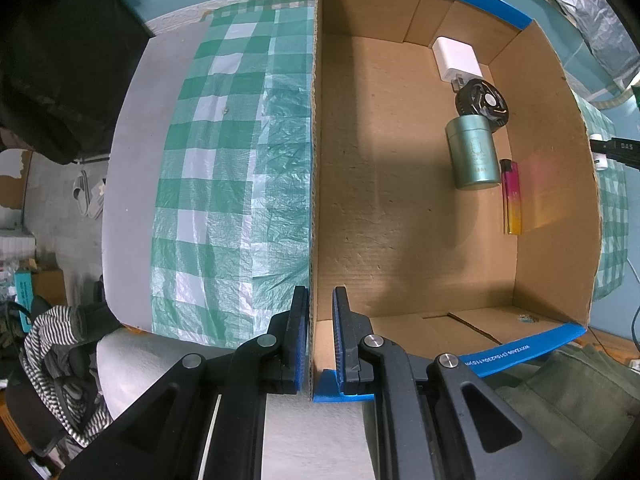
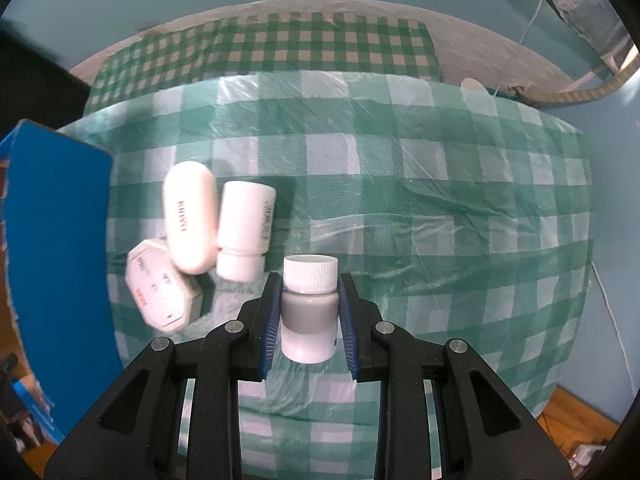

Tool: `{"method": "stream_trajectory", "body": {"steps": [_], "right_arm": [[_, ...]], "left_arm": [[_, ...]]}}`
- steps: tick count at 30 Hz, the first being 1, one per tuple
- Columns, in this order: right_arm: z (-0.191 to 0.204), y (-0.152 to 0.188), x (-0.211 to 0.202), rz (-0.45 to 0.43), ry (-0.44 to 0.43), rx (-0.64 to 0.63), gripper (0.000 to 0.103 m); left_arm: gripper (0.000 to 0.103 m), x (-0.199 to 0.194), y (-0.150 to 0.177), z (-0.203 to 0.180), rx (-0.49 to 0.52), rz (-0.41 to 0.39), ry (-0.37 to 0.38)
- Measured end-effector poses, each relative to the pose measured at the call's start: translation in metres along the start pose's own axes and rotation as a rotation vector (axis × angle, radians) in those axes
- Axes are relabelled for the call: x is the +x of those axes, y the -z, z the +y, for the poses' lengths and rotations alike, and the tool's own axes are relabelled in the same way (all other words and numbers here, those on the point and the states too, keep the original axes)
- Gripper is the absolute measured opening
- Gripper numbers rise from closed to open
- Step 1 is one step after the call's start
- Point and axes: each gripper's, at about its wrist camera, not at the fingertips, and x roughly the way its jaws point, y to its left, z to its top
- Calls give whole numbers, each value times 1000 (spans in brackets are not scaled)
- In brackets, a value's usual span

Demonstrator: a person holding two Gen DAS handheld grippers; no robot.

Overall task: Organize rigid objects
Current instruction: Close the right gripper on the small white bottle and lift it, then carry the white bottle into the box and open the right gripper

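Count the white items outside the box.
4: a capped bottle in the right gripper; on the checked cloth, a lying bottle, an oblong case and an octagonal case. Others may be hidden.

both wrist views look down close, sharing checked cloth (image 1: 224,184)

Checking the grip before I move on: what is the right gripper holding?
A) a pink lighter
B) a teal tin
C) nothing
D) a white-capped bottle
D: in the right wrist view the right gripper has its pads pressed on both sides of the white-capped bottle, while the lighter and teal tin lie in the box.
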Motion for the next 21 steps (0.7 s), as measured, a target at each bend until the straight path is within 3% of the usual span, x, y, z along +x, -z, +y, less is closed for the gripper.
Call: {"method": "stream_trajectory", "body": {"steps": [11,21], "right_arm": [[26,1,-40,-57,-40,-52,26],[74,-9,-71,-100,-91,-160,26]], "left_arm": [[11,1,-1,-2,10,1,-1],[11,2,-2,-2,7,1,5]]}}
